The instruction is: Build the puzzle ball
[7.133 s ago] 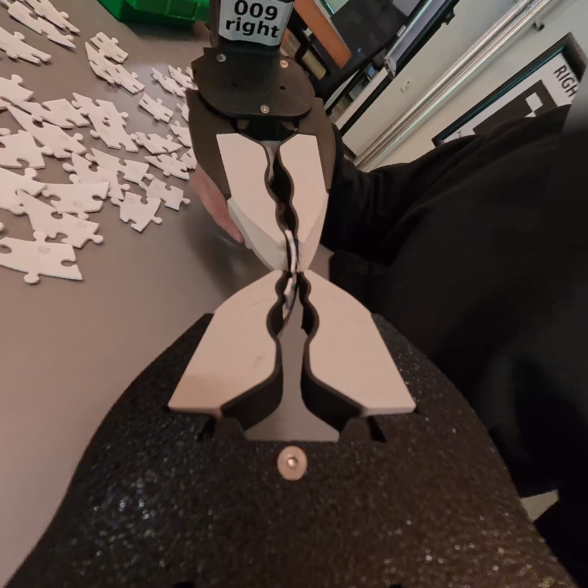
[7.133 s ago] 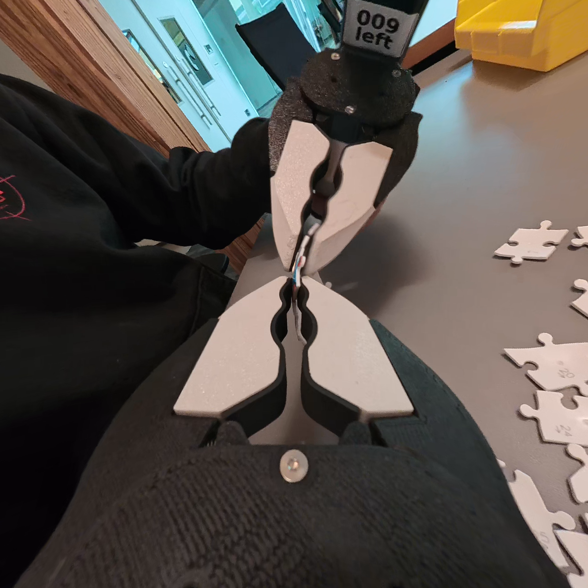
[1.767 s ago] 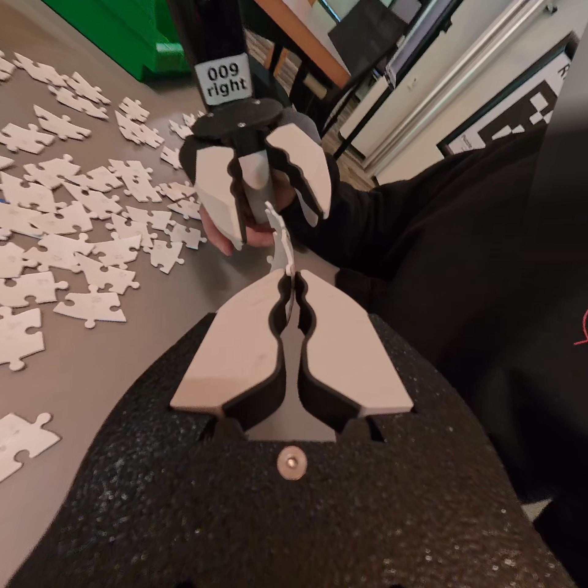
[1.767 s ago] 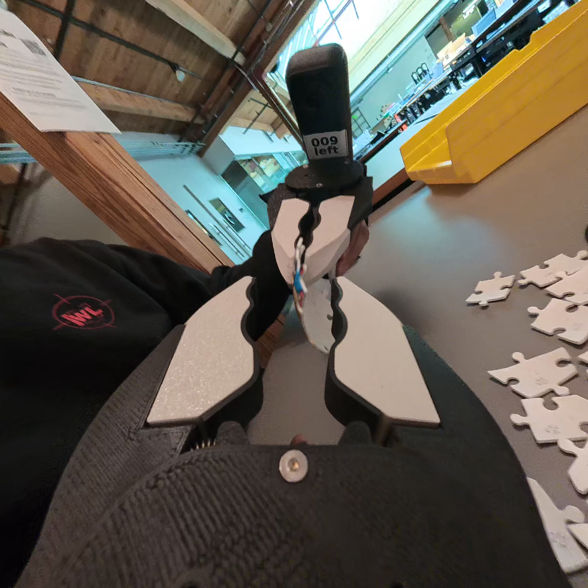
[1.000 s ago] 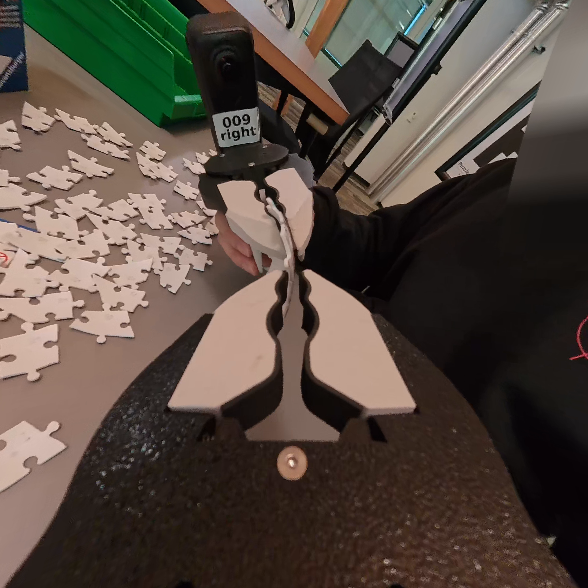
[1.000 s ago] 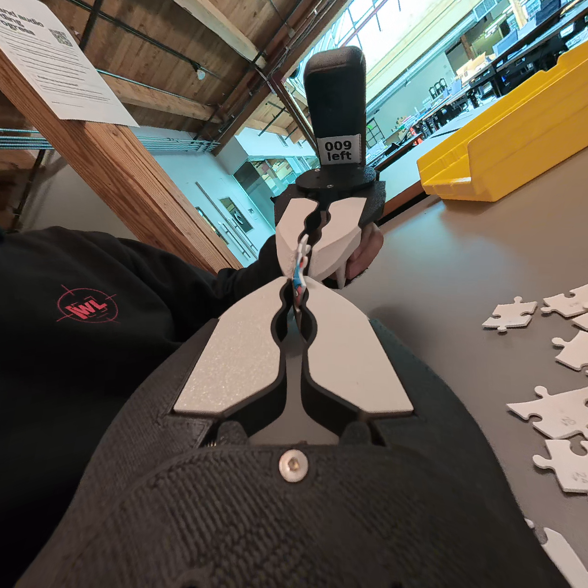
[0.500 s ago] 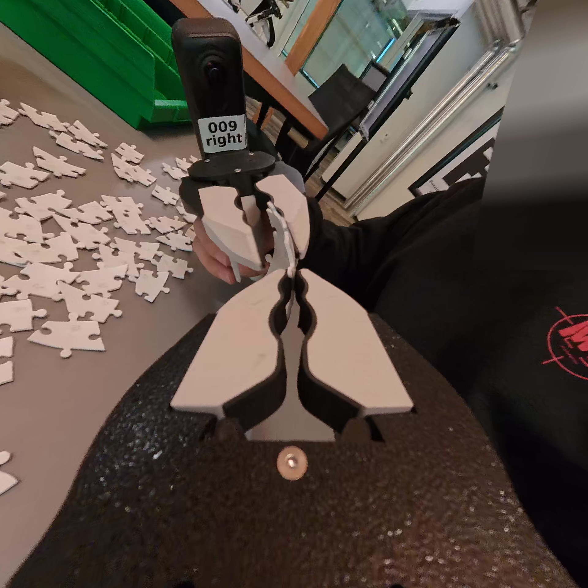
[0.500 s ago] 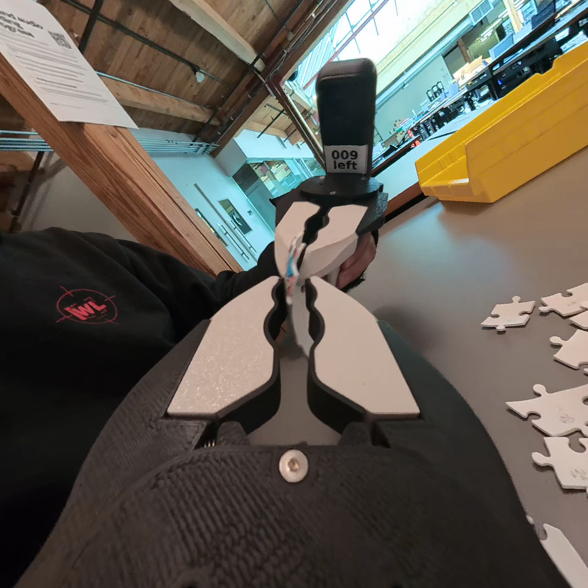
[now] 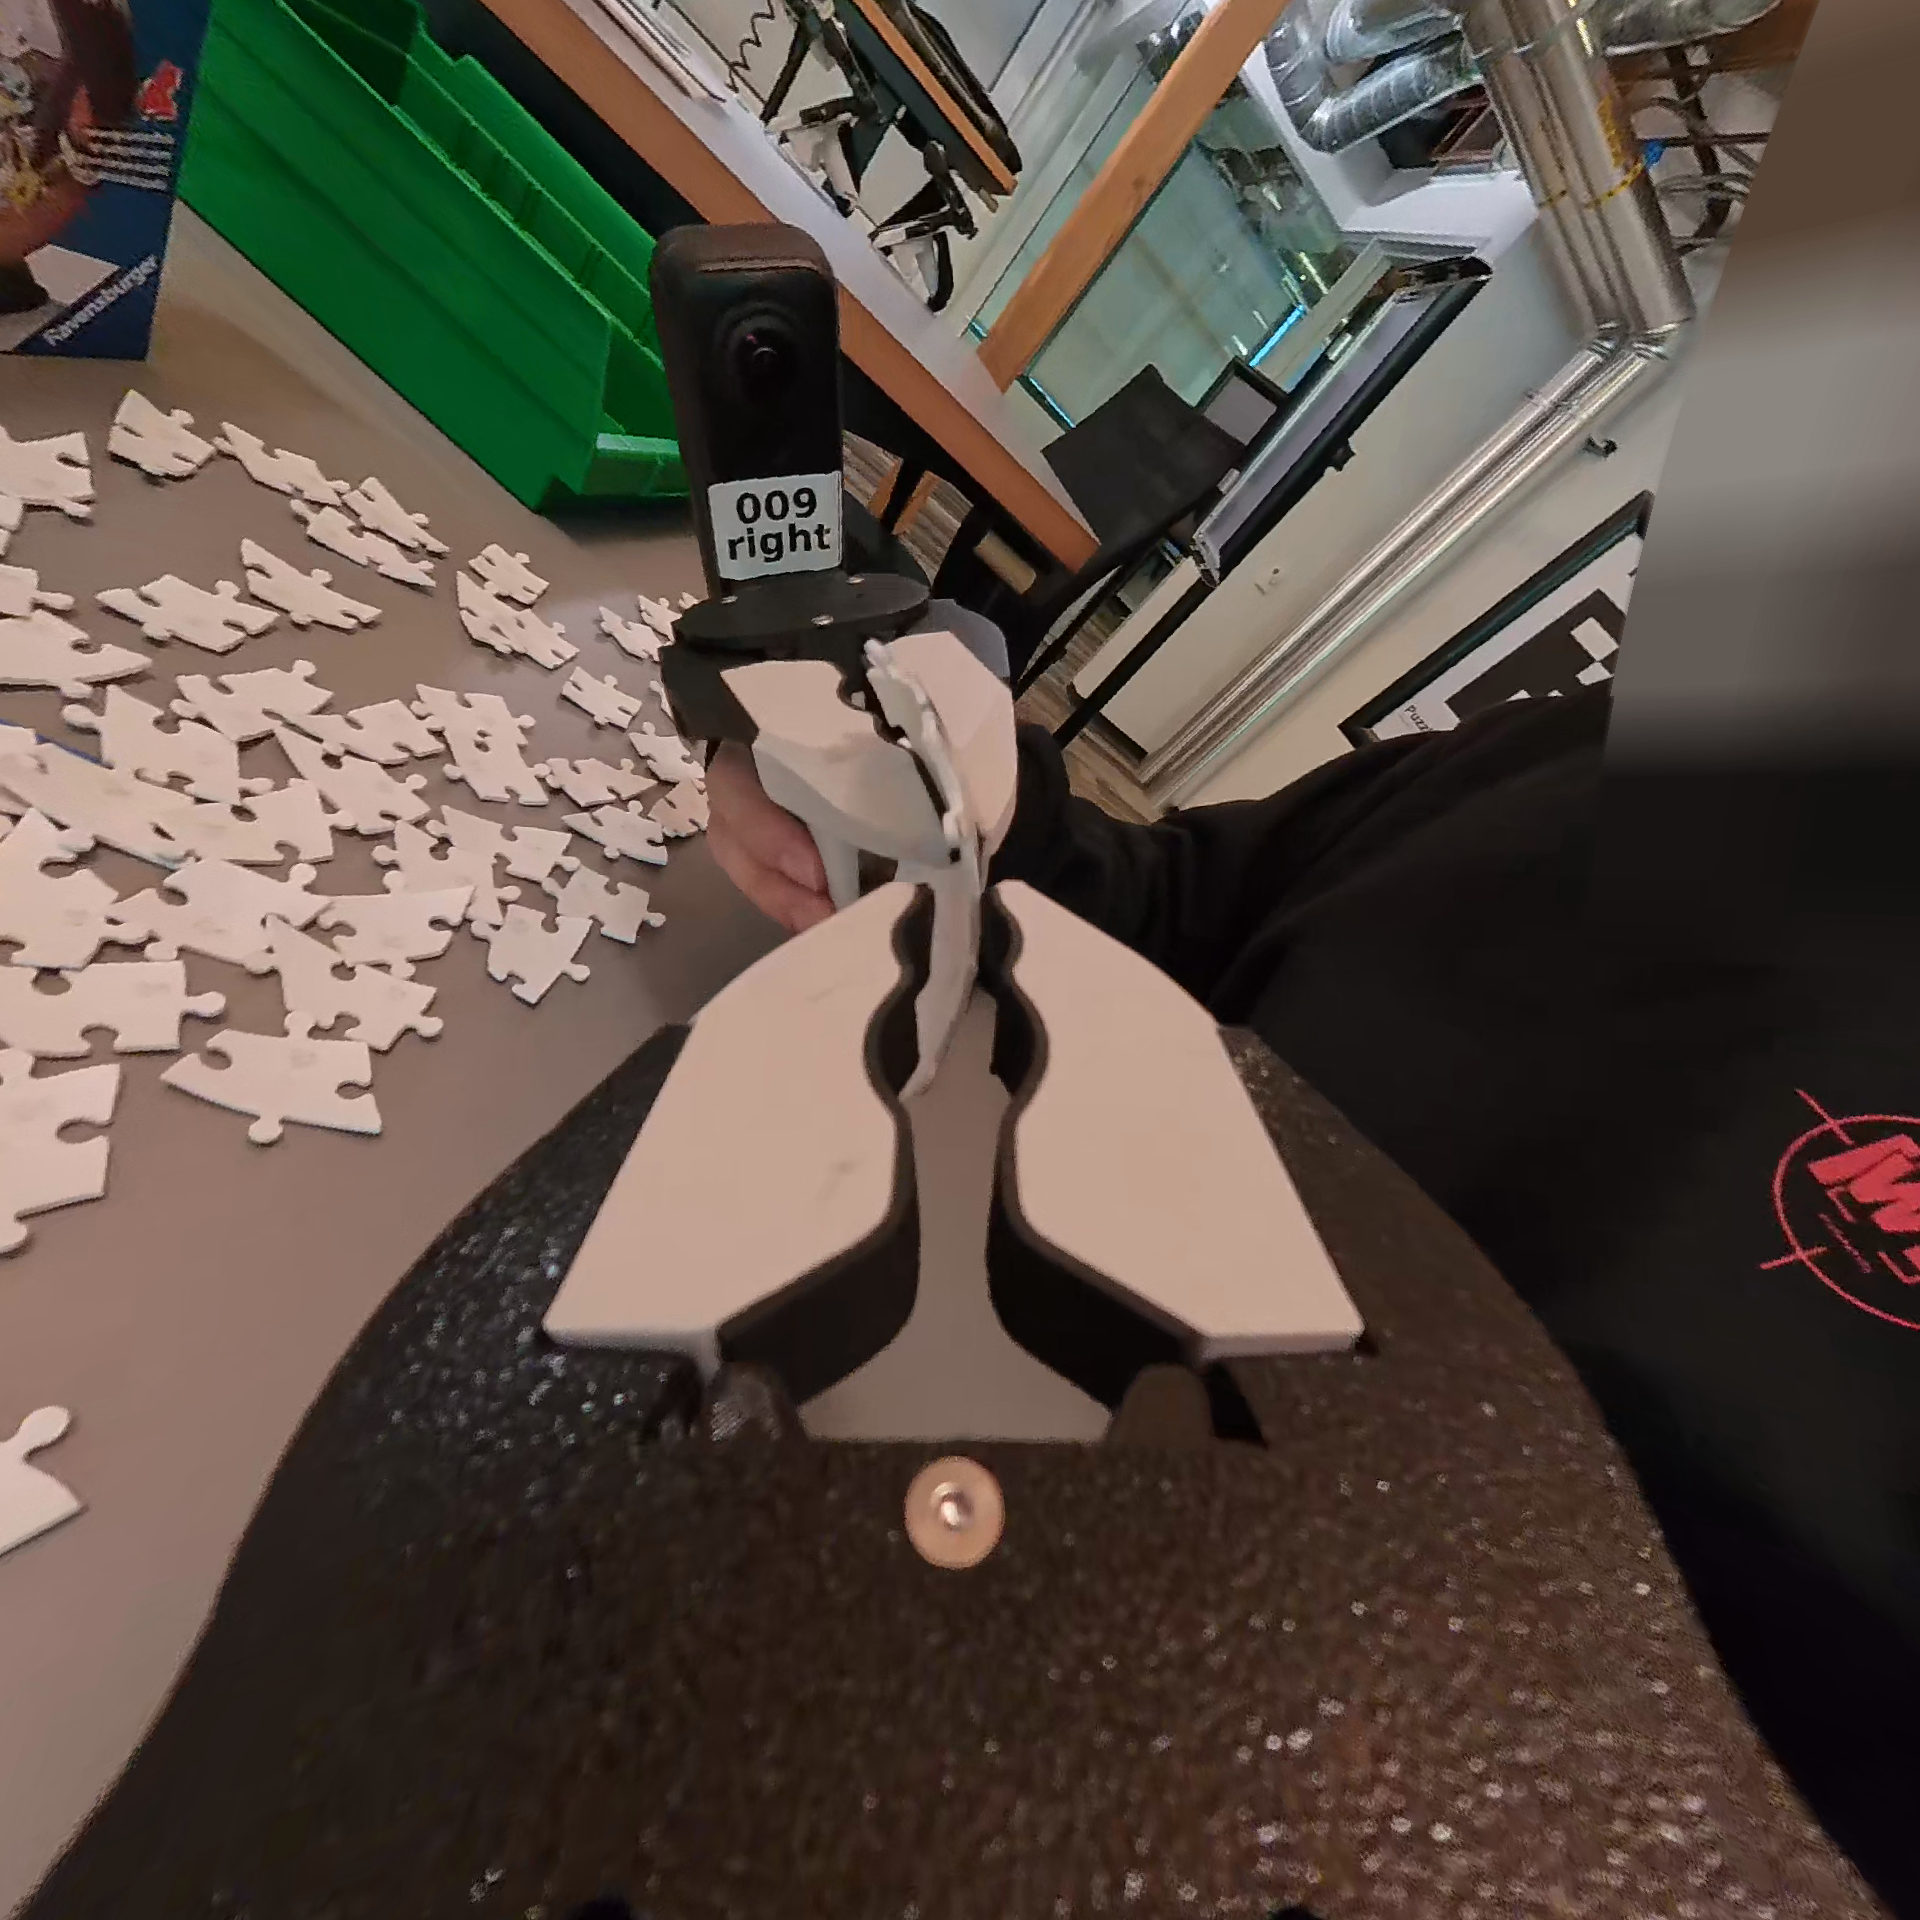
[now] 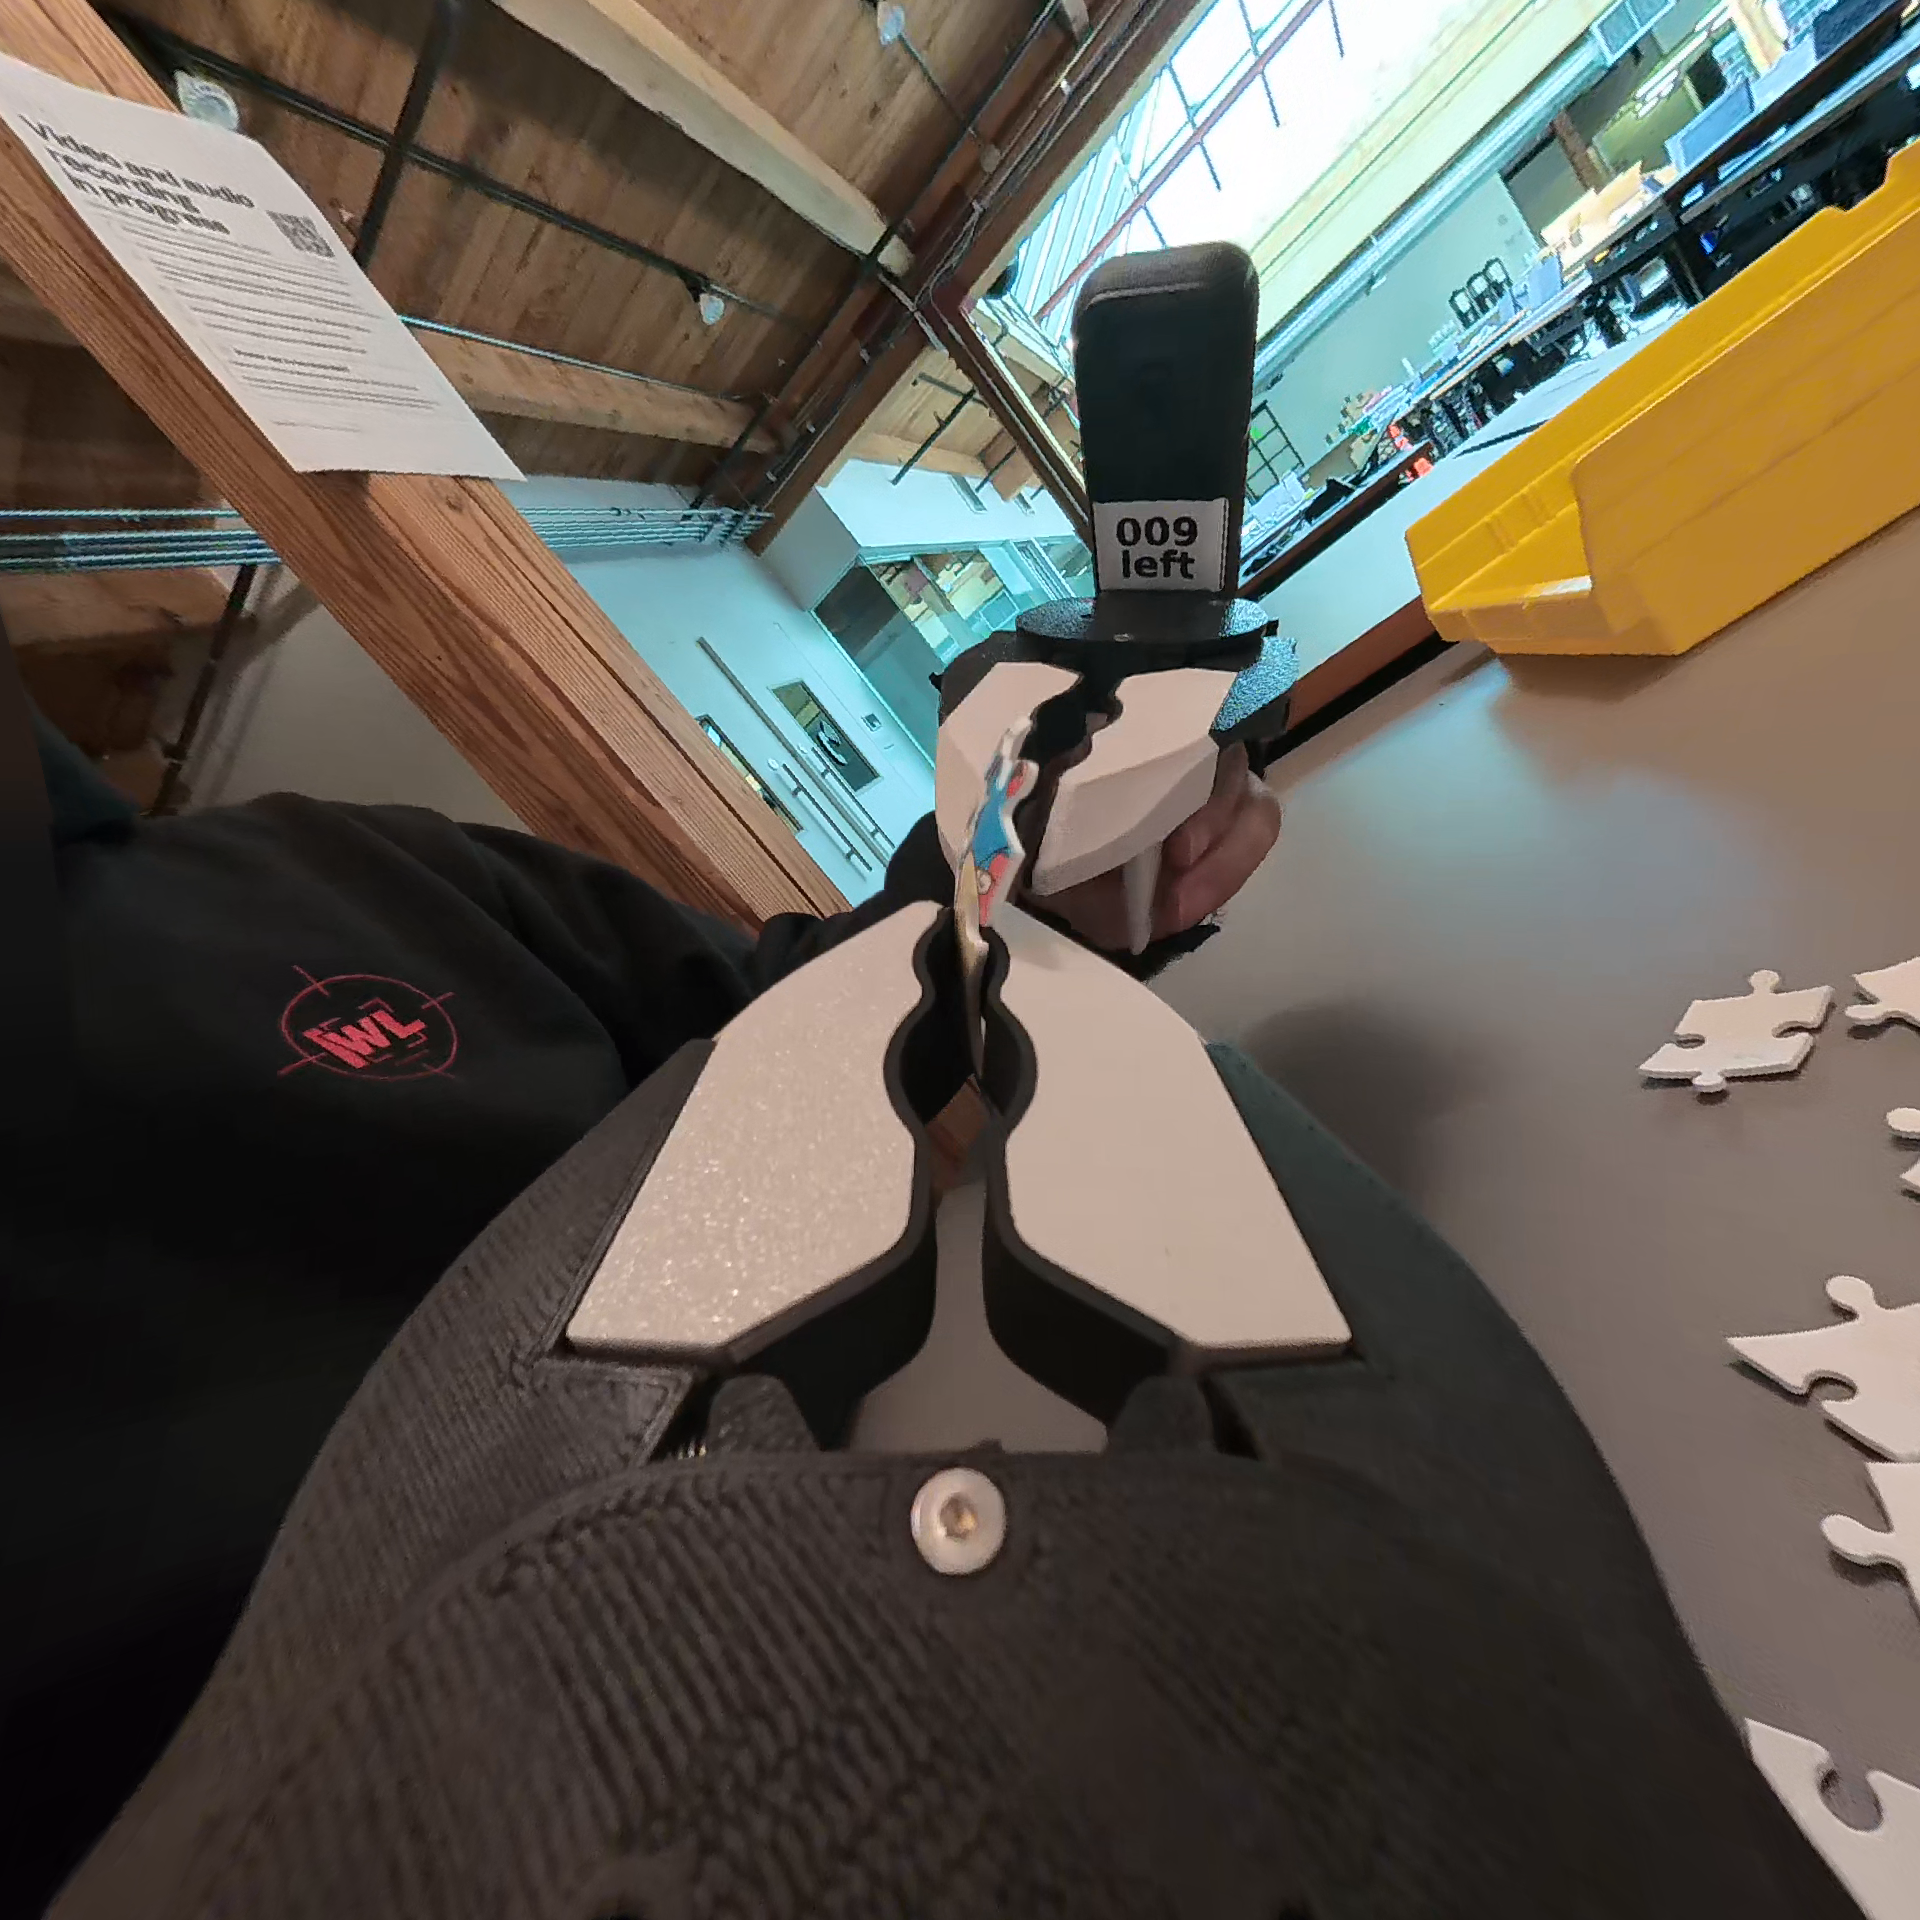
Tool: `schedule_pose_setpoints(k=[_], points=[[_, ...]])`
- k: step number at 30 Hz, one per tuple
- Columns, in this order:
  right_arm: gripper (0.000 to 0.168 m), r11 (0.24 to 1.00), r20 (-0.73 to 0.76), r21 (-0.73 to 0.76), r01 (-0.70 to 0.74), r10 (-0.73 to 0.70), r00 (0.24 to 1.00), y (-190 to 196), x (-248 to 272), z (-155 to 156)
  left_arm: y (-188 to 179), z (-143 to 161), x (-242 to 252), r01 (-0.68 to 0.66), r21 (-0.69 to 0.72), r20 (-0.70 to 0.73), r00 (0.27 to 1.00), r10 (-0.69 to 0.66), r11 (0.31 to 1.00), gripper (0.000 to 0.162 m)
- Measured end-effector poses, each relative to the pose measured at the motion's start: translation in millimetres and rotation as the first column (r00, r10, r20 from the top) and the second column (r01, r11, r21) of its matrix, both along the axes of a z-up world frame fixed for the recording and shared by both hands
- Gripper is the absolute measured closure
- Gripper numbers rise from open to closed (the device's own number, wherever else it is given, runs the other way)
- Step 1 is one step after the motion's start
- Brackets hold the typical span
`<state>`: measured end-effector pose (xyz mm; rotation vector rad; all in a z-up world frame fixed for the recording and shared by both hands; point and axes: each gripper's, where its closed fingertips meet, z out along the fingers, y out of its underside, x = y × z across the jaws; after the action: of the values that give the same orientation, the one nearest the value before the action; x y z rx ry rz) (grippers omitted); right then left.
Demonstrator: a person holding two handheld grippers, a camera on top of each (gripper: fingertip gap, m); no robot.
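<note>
Many flat white cardboard puzzle pieces (image 9: 312,831) lying blank side up, spread over the grey surface (image 9: 260,1299), two curved puzzle pieces held up on edge in the air, one white-backed piece (image 9: 951,966), one piece with a blue and red picture (image 10: 992,831), their ends meeting

The left gripper (image 9: 956,925) and the right gripper (image 10: 971,925) are facing each other tip to tip above the table, both nearly closed. A bare hand (image 9: 764,852) in a black sleeve (image 9: 1299,883) is gripping the right handle.
</note>
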<state>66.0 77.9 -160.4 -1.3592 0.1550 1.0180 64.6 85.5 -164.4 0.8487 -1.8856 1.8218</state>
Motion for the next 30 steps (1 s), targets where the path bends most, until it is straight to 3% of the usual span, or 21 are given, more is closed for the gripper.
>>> schedule_pose_setpoints(k=[13, 16, 18, 26, 29, 30], points=[[0.164, 1.000, 0.010, -0.008, -0.009, 0.009, 1.000, 1.2, -2.7, -3.5, -2.5, -0.5, -2.0, 0.028, -0.066, -0.042, 0.999, -0.031, 0.997, 0.161], [0.149, 0.999, 0.034, -0.019, 0.042, -0.042, 0.999, 4.0, 1.7, -5.2, -3.2, -5.4, -1.7, 0.020, -0.040, -0.033, 0.999, -0.021, 0.999, 0.161], [0.165, 0.999, 0.049, -0.003, 0.045, -0.044, 0.998, 2.8, 1.5, -3.6, -3.1, -4.2, -0.5, 0.011, -0.050, -0.028, 1.000, -0.012, 0.999, 0.161], [0.165, 0.999, 0.042, -0.032, 0.025, -0.024, 0.999, 2.5, 2.2, -5.4, -3.4, -4.6, 2.4, -0.014, -0.088, 0.005, 1.000, 0.014, 0.996, 0.161], [0.166, 0.999, 0.039, -0.038, 0.023, -0.022, 0.999, 3.4, 1.5, -6.3, -1.9, -15.6, 3.2, -0.030, -0.009, 0.029, 0.999, 0.030, 1.000, 0.144], [0.166, 0.999, 0.042, -0.042, 0.025, -0.023, 0.999, 3.7, 1.5, -7.4, -1.8, -15.2, 1.1, -0.022, -0.004, 0.047, 0.999, 0.023, 1.000, 0.147]])
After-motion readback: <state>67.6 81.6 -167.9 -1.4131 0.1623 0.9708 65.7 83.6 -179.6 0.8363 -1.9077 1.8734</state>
